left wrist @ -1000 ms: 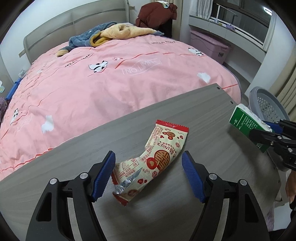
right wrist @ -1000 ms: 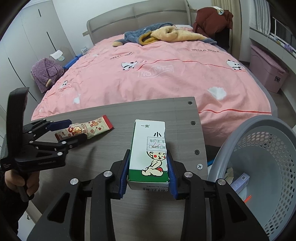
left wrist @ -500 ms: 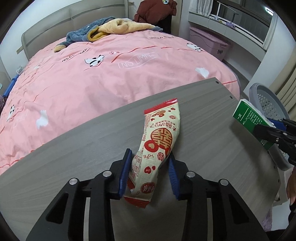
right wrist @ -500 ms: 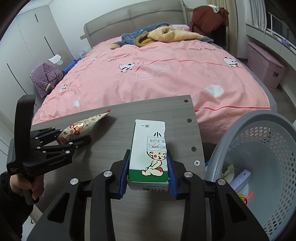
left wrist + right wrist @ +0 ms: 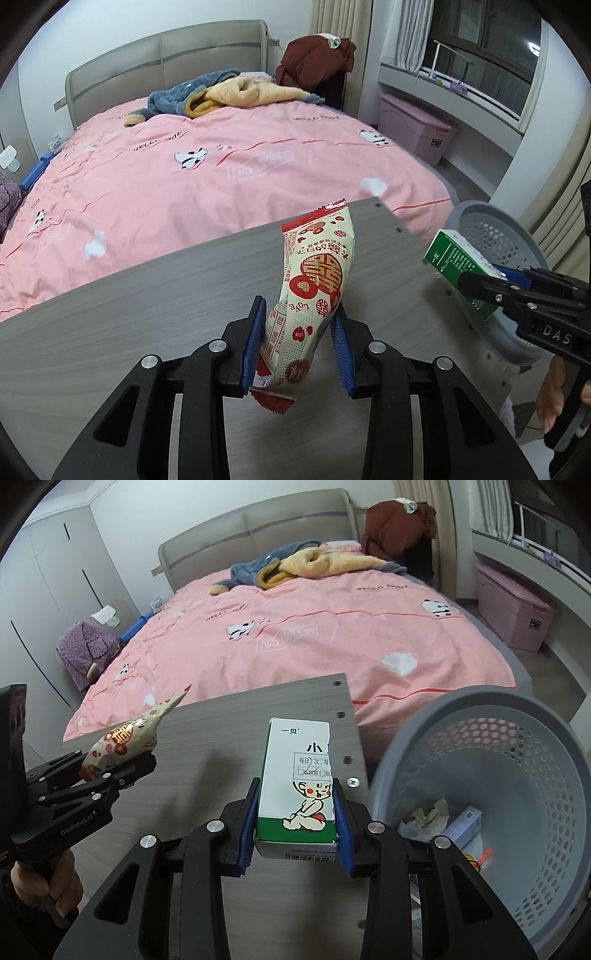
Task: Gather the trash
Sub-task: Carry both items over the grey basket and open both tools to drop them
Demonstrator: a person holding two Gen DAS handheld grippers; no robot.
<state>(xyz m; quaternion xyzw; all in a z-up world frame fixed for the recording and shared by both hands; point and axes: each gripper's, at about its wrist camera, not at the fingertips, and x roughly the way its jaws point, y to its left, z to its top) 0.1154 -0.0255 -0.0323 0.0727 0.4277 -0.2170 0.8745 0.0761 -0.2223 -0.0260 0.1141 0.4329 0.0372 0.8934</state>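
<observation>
Left wrist view: my left gripper (image 5: 297, 345) jaws have just closed on the snack wrapper (image 5: 312, 295), now lifted off the desk (image 5: 147, 295) where it lay a second ago. Right wrist view: right gripper (image 5: 295, 825) jaws clamp the carton (image 5: 299, 786), nearer the basket (image 5: 517, 738) now; I reckon both drops are next.

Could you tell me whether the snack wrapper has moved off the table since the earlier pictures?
Yes. The snack wrapper, which lay flat on the grey table, is now lifted clear of it, clamped in the left gripper.
</observation>
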